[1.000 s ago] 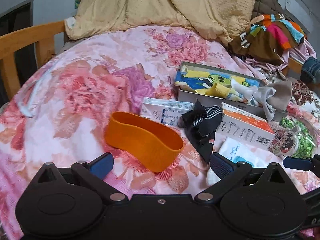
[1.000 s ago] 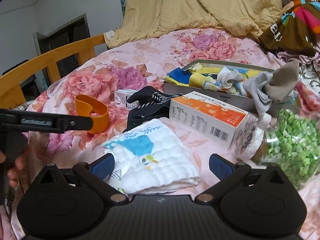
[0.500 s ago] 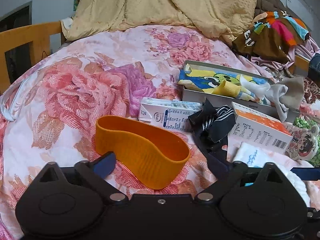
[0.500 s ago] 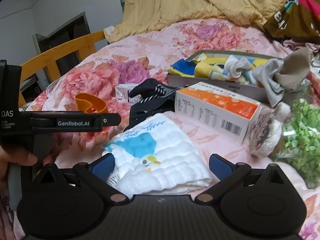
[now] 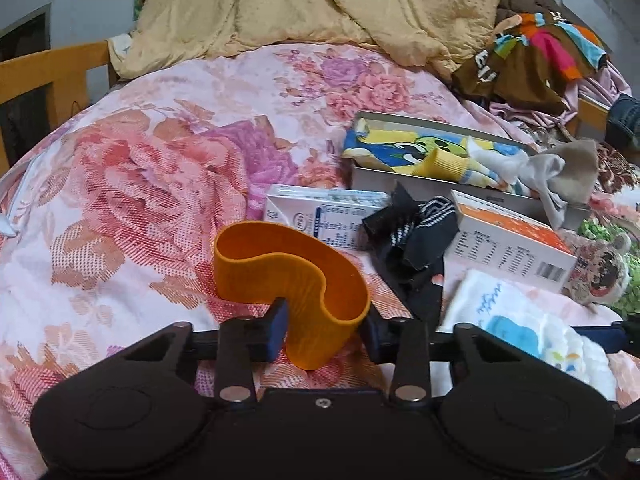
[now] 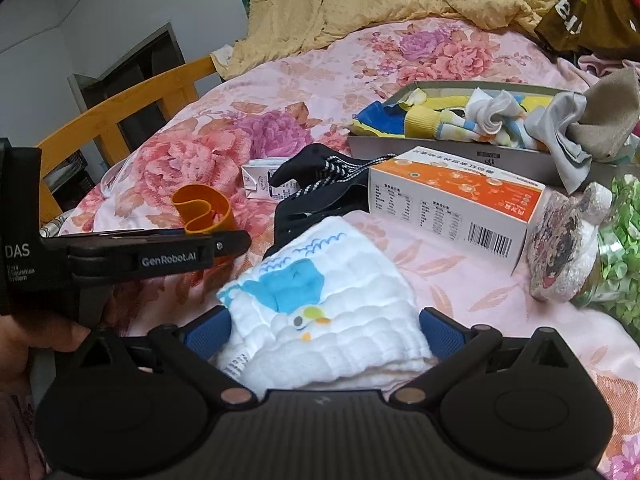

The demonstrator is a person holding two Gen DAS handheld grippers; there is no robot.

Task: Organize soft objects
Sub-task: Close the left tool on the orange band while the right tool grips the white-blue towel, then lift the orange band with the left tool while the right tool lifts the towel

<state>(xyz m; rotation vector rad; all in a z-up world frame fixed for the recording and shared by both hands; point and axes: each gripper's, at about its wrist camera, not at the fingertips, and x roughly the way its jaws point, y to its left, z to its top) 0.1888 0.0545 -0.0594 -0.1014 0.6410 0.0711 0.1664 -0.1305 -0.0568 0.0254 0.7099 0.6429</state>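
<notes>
My left gripper (image 5: 322,330) is shut on the near end of an orange elastic band (image 5: 288,276), which is squeezed into a curl on the floral bedspread; both also show in the right wrist view, the gripper (image 6: 224,246) and the band (image 6: 202,210). My right gripper (image 6: 324,334) has closed in on both sides of a folded white cloth (image 6: 320,312) with a blue whale print, also seen in the left wrist view (image 5: 520,332). A grey box (image 5: 440,184) behind holds several soft cloths and socks.
A black striped garment (image 5: 416,236), a white carton (image 5: 328,220), an orange-and-white carton (image 6: 452,196), a printed pouch (image 6: 564,248) and a bag of green bits (image 6: 620,248) lie around. A yellow blanket (image 5: 320,4) and clothes (image 5: 536,56) are behind; wooden frame (image 6: 120,120) at left.
My left gripper moved forward and closed on the orange band, bending it. My right gripper moved forward and narrowed onto the white cloth.
</notes>
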